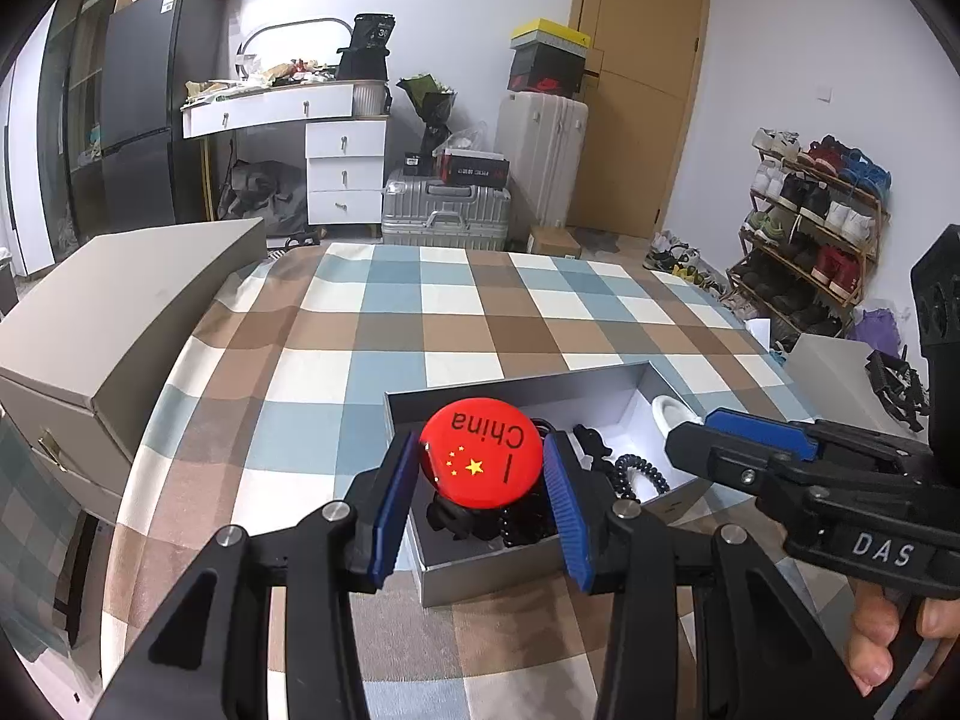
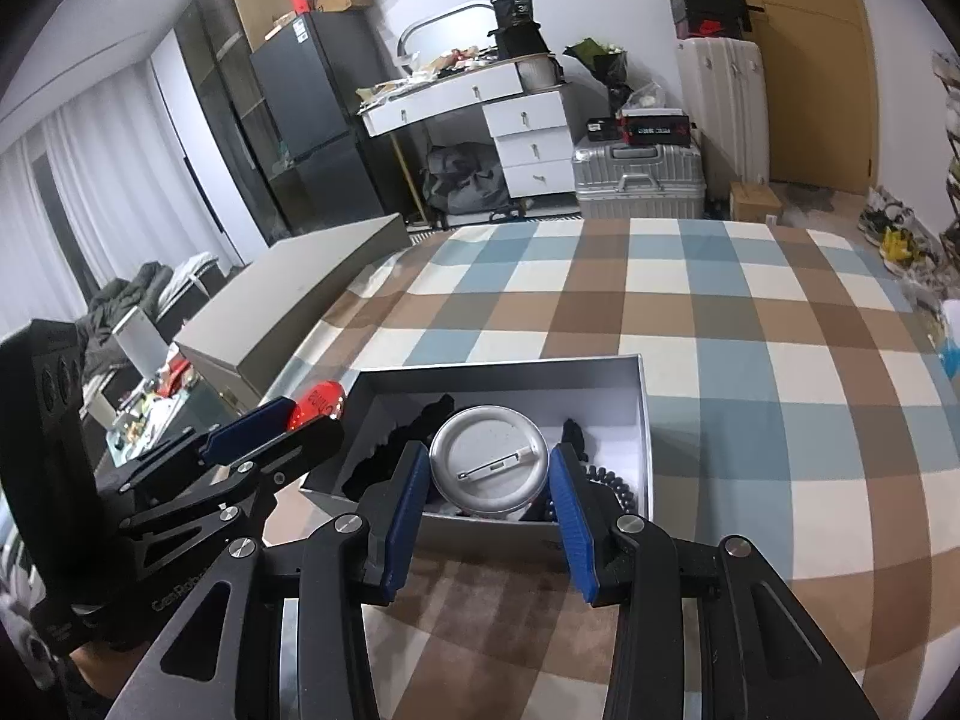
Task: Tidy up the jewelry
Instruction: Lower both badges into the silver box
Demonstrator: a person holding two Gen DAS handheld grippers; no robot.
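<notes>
**Two badges gripped above an open box on a checked tablecloth**

Near the front edge of the table (image 1: 456,312), an open grey box (image 1: 480,582) lies on the blue, brown and white checked cloth. The left tool (image 1: 483,480) is closed on a red badge (image 1: 480,456), its blue pads pressing the badge's left and right rims above the near left part of the box. The badge face reads "China", upside down in the left wrist view, beside yellow stars. The right tool (image 2: 489,480) is closed on a silver badge (image 2: 489,465), held back side up so that its pin clasp shows, over the near half of the box (image 2: 645,414). Inside the box lie a black coiled cord (image 1: 639,471), dark beads, and a white object (image 1: 669,411) in the far right corner. Beyond the box's far wall the cloth runs unobstructed to the table's far edge; open cloth also lies to the right. A closed beige case (image 1: 120,324) stands at the table's left edge. Side lettering reads "DAS" on the right tool in the left wrist view. Lettering on the left tool in the right wrist view is partly legible only.
</notes>
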